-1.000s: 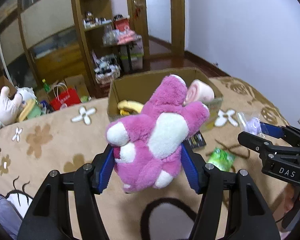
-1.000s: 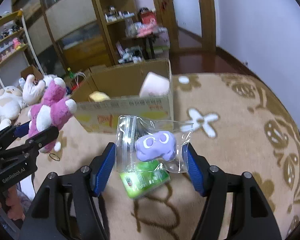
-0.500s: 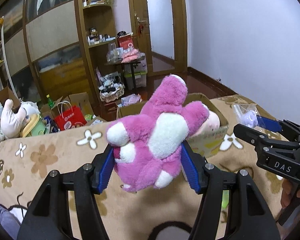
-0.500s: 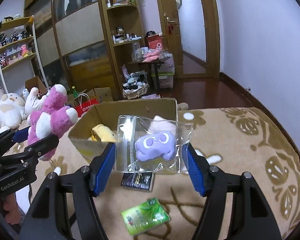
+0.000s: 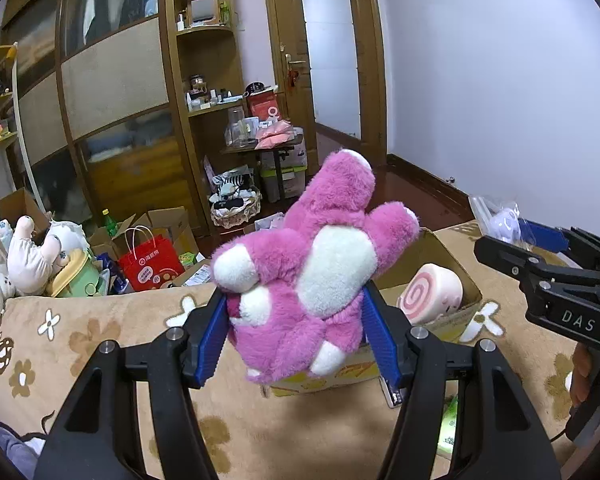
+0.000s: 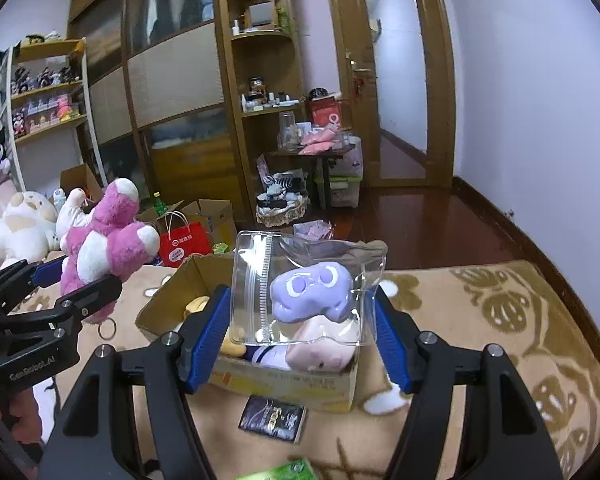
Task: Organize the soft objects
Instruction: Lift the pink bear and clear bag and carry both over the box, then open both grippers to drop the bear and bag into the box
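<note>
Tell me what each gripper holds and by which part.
The left gripper clamps the pink plush bear across its lower body. The right gripper clamps the clear zip bag holding a purple toy by its side edges.

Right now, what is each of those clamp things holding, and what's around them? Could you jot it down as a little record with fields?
left gripper: shut on the pink plush bear, held in the air
right gripper: shut on a clear zip bag with a purple soft toy inside
cardboard box: open, on the floral bedspread, beyond both grippers
in the box: pink swirl-roll plush, something yellow
beside the box: dark packet, green packet
</note>
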A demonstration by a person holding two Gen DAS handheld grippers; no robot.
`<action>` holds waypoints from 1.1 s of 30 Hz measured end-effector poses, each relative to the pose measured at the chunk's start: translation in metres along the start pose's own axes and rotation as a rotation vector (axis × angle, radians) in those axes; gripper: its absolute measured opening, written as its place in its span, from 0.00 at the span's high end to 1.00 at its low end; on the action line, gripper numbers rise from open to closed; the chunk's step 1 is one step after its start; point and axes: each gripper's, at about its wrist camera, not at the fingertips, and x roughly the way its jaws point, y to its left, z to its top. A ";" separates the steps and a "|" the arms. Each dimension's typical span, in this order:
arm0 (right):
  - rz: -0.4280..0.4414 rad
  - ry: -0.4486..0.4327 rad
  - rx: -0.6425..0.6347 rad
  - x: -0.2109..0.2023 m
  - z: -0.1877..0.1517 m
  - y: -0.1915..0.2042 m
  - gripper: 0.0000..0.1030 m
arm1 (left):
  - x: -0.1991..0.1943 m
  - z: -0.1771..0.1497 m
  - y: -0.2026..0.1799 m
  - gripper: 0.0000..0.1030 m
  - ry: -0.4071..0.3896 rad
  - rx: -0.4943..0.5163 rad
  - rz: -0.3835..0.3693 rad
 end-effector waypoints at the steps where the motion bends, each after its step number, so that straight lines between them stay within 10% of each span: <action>1: 0.006 -0.002 -0.005 0.003 0.002 0.001 0.30 | 0.003 0.001 0.000 0.40 0.004 0.005 0.000; 33: 0.102 0.080 0.091 0.084 -0.022 -0.011 0.27 | 0.099 -0.016 0.019 0.32 0.176 -0.048 -0.032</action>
